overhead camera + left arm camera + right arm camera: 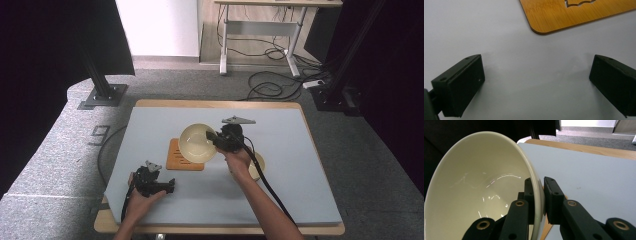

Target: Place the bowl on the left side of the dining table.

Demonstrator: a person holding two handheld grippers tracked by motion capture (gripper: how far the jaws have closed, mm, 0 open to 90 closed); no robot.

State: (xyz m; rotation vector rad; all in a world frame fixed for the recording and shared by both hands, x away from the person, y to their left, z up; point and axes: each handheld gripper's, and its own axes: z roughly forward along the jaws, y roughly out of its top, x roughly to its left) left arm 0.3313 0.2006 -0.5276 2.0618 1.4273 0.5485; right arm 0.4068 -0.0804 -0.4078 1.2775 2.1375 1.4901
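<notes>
The left claw (170,186) rests low on the grey worktop (300,150) at about seven o'clock, its jaws spread wide with nothing between them. In the left gripper view, bare grey surface lies between the jaws and a rounded corner of the wooden trivet (574,15) sits ahead at one o'clock. The cream bowl (196,142) is glossy and smooth, tilted with its opening facing toward the person, above the trivet (176,159) near the worktop's centre. The right claw (212,138) is clamped on the bowl's rim (539,195) at its three o'clock side, one jaw inside, one outside. Open grey surface runs wide toward the right and far edges.
</notes>
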